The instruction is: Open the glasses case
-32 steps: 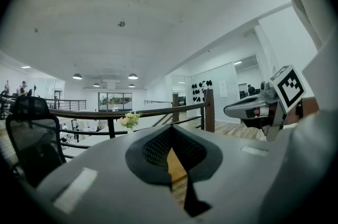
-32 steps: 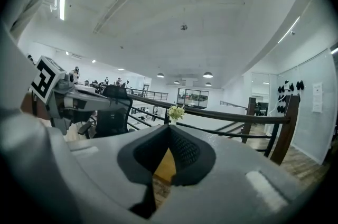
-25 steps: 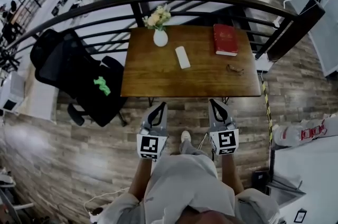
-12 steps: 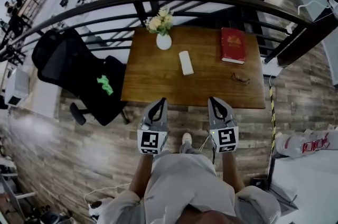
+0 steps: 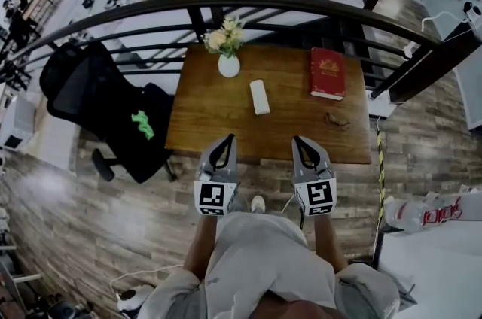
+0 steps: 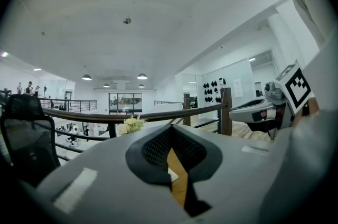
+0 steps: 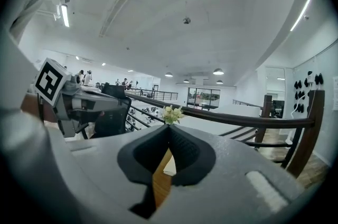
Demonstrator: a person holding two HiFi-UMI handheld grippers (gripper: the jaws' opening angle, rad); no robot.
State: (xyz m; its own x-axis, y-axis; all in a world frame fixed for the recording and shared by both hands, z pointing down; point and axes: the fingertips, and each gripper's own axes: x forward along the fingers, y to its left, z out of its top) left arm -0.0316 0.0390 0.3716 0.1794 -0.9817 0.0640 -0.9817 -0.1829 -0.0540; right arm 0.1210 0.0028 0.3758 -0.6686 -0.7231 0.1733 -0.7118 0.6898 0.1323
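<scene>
The person is stepping toward the desk [image 5: 197, 126], so it is sitting lower and closer in the head view. The left gripper [image 5: 227, 138] and right gripper [image 5: 297, 139] are advancing side by side: a second ago their tips were stopping short of the desk's near edge, and now they are reaching over it, narrowing the gap to the white glasses case [image 5: 259, 96].

The left gripper [image 5: 226, 138] and the right gripper [image 5: 298, 140] are held side by side in front of the body, pointed forward and about level. Both pairs of jaws are closed tip to tip, with nothing gripped.
</scene>
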